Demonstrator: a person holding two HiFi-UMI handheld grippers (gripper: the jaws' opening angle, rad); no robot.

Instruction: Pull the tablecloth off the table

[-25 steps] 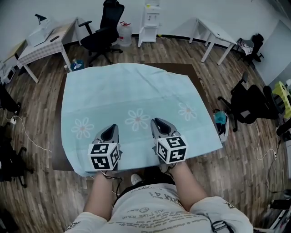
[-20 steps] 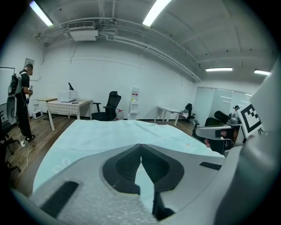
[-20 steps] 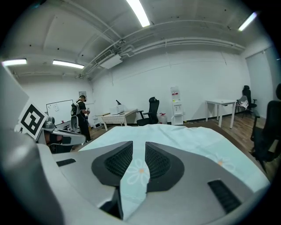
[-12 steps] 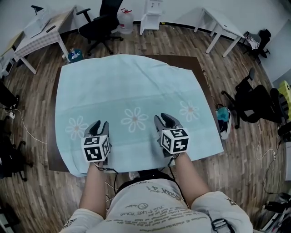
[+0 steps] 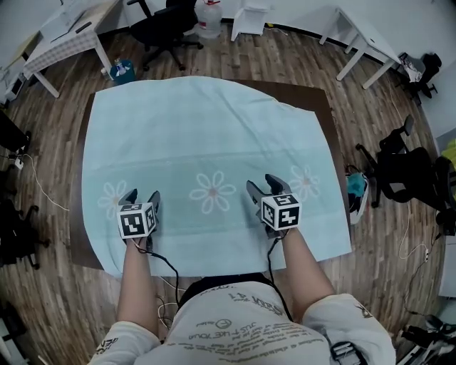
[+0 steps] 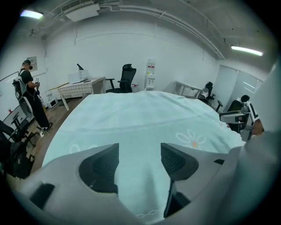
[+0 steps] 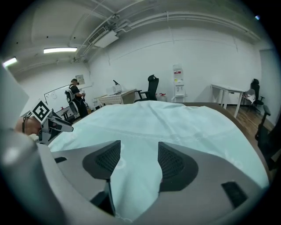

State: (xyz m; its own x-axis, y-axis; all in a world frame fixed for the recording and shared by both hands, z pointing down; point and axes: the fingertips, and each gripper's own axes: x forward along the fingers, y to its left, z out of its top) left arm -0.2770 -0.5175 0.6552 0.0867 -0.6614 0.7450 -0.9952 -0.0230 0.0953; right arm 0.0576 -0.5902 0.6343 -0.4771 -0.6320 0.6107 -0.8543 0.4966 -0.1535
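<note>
A light blue tablecloth [image 5: 206, 135] with white daisies covers the dark brown table [image 5: 325, 114]. Both grippers sit low over its near edge. My left gripper [image 5: 140, 195] is near the left daisy and my right gripper [image 5: 263, 185] is between the middle and right daisies. In the left gripper view the jaws [image 6: 139, 154] are opening, with a raised fold of cloth [image 6: 140, 114] between the pads but not pinched. My right gripper [image 7: 134, 154] is opening too, and a ridge of cloth [image 7: 153, 123] lies loose between its pads.
Office chairs stand beyond the far edge [image 5: 167, 21] and to the right [image 5: 402, 171]. White desks [image 5: 363, 43] and a checked table [image 5: 68, 43] line the back. A blue bin [image 5: 122, 71] sits by the far left corner. A person [image 6: 30, 96] stands off to the left.
Both grippers have spread apart along the near edge, the left one going left and the right one right. Their jaws have gone from shut to wide apart, letting go of the cloth.
</note>
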